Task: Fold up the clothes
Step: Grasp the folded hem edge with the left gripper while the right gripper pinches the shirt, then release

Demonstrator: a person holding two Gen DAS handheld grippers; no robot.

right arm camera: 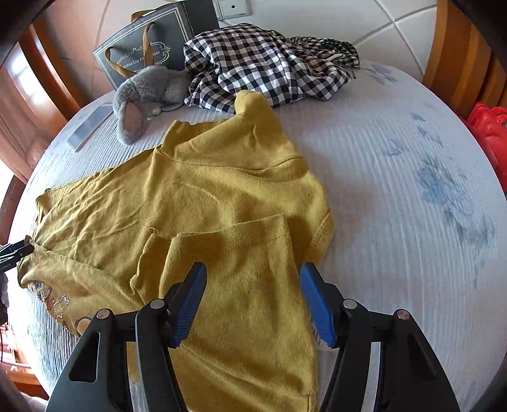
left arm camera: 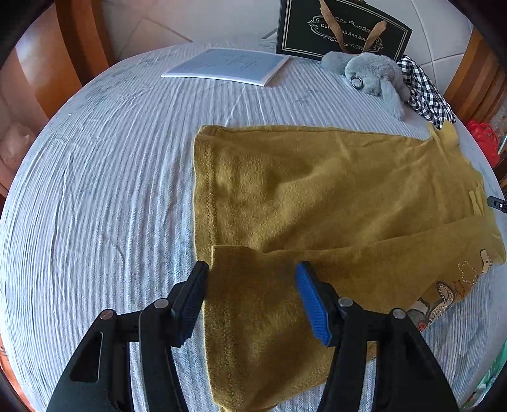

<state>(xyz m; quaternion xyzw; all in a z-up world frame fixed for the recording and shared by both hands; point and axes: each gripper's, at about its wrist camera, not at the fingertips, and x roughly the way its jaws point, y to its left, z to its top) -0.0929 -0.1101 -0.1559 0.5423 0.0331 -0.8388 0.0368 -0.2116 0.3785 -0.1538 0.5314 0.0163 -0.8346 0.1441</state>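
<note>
Mustard sweater lies spread on the bed, mostly flat, one side already turned in over the body — prob. first long fold of the sequence.

Left tongs: jaws part-open, hanging over the folded-in hem flap. Cloth is seen between the pads but no pad presses on it; nothing gripped. Right tongs: also standing apart, wider-looking, over the folded sleeve/shoulder section at the other end; no pinch there either. Both point steeply down at the cloth.

Why so: judged, each pair sits at one end of the same folded edge, so the flap can be laid or re-taken evenly w/o skew. Embroidered front patch peeks out along the near edge, so garment is likely face-down — fold hides the decoration inside.

Clutter kept at far side of bed: grey plush toy, checked garment, dark gift bag, booklet. All well apart from work zone except the checked garment, which the sweater's far sleeve tip nearly meets.

Est. progress: early-mid; cross folds not yet done.
</note>
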